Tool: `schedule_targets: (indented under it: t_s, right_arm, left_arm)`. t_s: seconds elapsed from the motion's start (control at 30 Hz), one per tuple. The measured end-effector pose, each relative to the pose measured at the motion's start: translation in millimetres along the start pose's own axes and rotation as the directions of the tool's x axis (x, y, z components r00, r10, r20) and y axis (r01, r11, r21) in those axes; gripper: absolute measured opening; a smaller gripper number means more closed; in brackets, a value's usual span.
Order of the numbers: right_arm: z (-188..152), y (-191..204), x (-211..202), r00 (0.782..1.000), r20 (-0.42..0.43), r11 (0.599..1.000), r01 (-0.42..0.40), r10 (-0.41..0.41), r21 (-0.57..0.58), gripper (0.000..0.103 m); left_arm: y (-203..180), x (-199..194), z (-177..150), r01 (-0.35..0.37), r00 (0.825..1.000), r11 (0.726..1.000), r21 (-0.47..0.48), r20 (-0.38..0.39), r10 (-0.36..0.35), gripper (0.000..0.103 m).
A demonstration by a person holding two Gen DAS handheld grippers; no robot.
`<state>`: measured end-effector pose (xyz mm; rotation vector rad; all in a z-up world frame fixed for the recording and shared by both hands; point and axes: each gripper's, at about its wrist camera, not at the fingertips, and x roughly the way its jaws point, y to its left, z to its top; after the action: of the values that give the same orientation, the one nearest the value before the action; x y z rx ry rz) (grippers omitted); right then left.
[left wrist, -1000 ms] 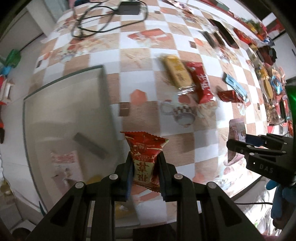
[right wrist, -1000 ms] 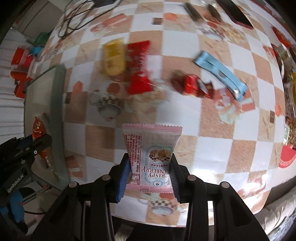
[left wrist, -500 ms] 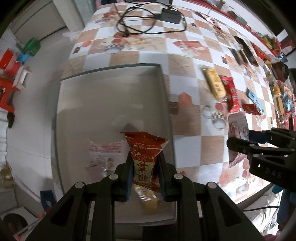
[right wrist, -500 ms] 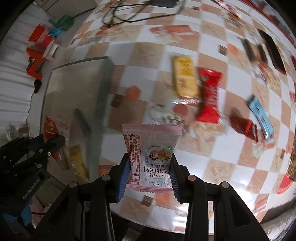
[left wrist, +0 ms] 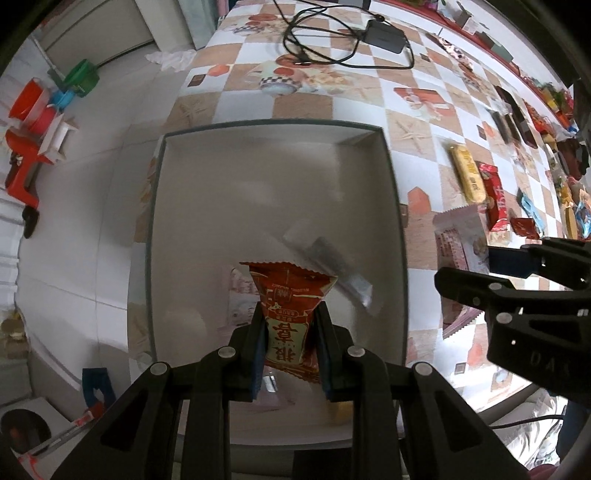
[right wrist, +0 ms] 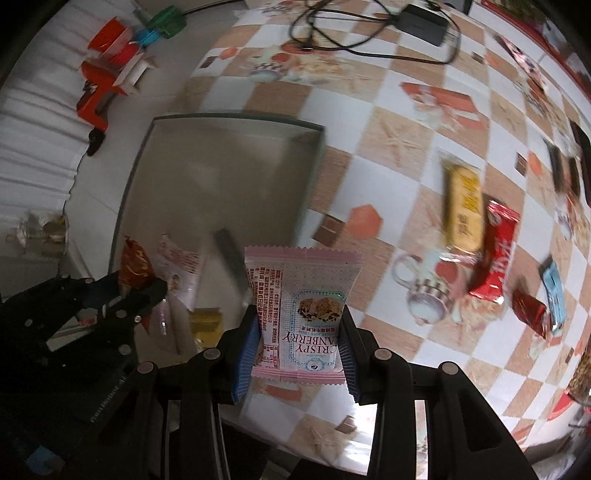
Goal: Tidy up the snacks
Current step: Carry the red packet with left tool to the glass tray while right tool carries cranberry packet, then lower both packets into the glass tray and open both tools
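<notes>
My left gripper [left wrist: 290, 325] is shut on a red snack packet [left wrist: 288, 295] and hangs above the near part of a grey open box [left wrist: 391, 192]. A few wrapped snacks lie on the box floor, among them a dark bar [left wrist: 328, 254] and a yellow one [right wrist: 205, 321]. My right gripper [right wrist: 301, 339] is shut on a pink cranberry snack packet [right wrist: 301, 291] and hovers over the box's right wall. Each gripper shows in the other's view, the right gripper [left wrist: 491, 266] beside the box, the left gripper [right wrist: 133, 291] over its near left corner.
On the checkered tablecloth right of the box lie a yellow bar [right wrist: 463, 210], a red packet [right wrist: 495, 254], a small dark red packet [right wrist: 530, 310] and a blue packet [right wrist: 554, 291]. A black adapter with cable [left wrist: 384, 35] sits at the far side. Red and green items [left wrist: 33, 122] lie on the floor left.
Both grippers have moved left across the table with their packets. The left now hangs over the box interior, and the right has come from over the tablecloth to the box's right wall.
</notes>
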<state>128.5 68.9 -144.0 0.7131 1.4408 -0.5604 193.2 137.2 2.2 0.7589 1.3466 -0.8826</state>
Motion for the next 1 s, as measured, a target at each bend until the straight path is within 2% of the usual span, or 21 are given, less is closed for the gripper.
schedule_targets:
  t_s: [0.6, 1.0]
  right_arm:
    - [25.6, 48.4, 39.8, 0.997, -0.071, 0.998, -0.025, 0.021, -0.060, 0.042]
    - [33.0, 64.6, 58.9, 0.995, -0.097, 0.997, -0.031, 0.024, -0.068, 0.042]
  left_arm:
    - [22.7, 17.3, -10.8, 0.000, 0.999, 1.000, -0.027, -0.044, -0.001, 0.026]
    - [17.4, 28.4, -4.8, -0.001, 0.998, 1.000, -0.021, -0.070, -0.001, 0.027]
